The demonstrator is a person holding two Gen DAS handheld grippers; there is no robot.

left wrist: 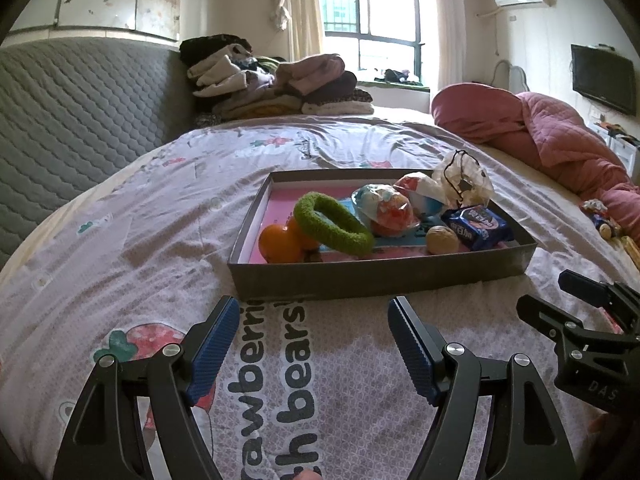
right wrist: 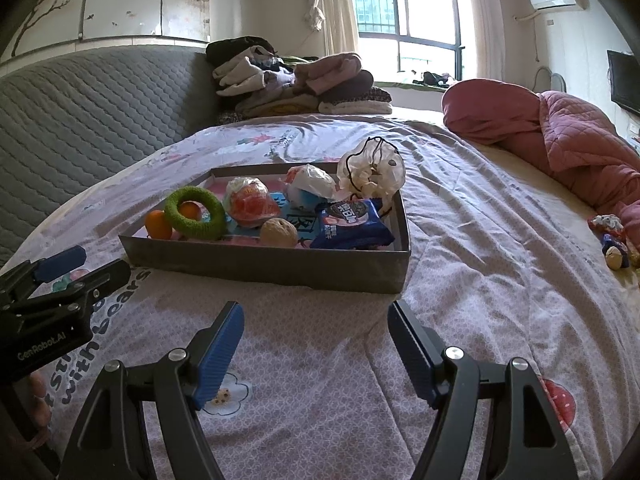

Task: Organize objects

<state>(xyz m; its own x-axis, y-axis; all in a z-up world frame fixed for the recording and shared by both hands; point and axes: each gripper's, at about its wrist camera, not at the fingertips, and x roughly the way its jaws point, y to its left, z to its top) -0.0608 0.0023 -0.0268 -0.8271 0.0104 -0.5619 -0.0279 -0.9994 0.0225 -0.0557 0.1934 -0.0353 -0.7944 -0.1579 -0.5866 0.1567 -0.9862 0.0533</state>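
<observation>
Both hand-held grippers are held low over the bed, short of the box: left hand-held gripper spread w/ nothing between the pads, right hand-held gripper likewise spread & empty. No item is gripped yet.

Box is sat mid-bed on the printed sheet, already loaded. Loose bits are seen at the bed's right edge, near the pink quilt, well apart from the box; prob. the next targets, approx. 2–3, too small to tell.

Step in hand, as judged: reach for a stray item. The right side is best used, being nearer. Pads should be kept wide on approach, closed gently on soft wrappers, then lifted clear of the box wall before release.

Count in box: oranges ×2; green ring ×1; walnut ×1; blue biscuit pack ×1; wrapped snacks ×2; drawstring pouch ×1, at the far right corner.
</observation>
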